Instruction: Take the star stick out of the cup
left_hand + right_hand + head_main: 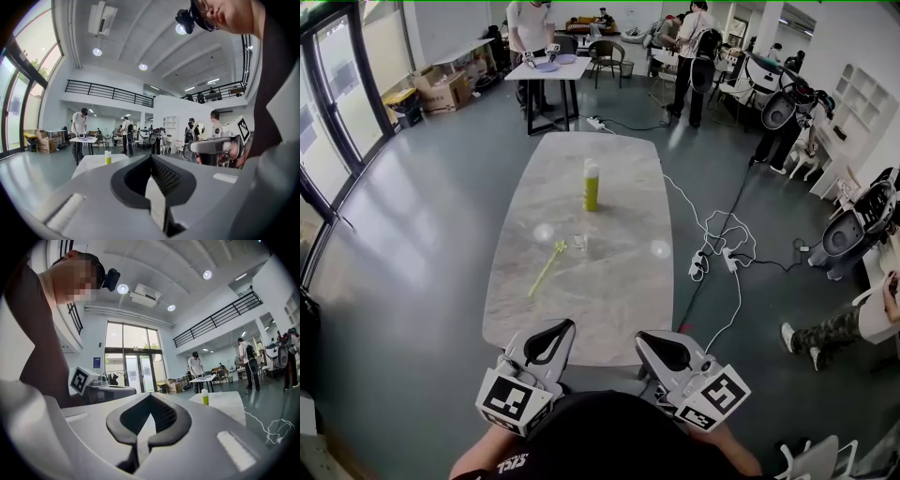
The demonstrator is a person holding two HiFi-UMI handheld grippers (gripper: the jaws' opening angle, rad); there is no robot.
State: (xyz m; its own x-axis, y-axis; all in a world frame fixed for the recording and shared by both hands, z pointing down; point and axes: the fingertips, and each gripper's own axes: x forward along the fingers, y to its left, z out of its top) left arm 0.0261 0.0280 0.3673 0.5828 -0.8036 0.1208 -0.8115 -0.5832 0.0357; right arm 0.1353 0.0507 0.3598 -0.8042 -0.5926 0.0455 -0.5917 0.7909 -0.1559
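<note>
Star stick (547, 269): lies flat on the counter (609, 309), well apart from both grippers, with its star end pointing away from the person. It stands in no container. A small clear object (579, 242) sits just beside the star end and may be the cup, but it is too small to identify. A tall yellow-green container (592, 184) with a pale top stands upright further along the counter, apart from the stick.

Task status, as judged: removal appears complete, since the stick is already outside any cup. No step is visibly left unless the stick is to be handled again.

Left gripper (565, 325): held close to the person's body at the near counter edge, with the jaws together and nothing between them. Right gripper (643, 337): same position on the other side, with the jaws closed tip to tip and empty.

Counter: long, pale marble-pattern top with rounded corners. It carries only the three items above and shows two round light reflections.

Room: large open hall with a grey glossy floor (422, 234). White cables (712, 244) and power strips lie to the right of the counter. Glass doors (337, 84) are on the left and cardboard boxes (441, 89) beyond them. A side table (548, 70) with a person standing at it occupies the far end, and several other people stand at the back
</note>
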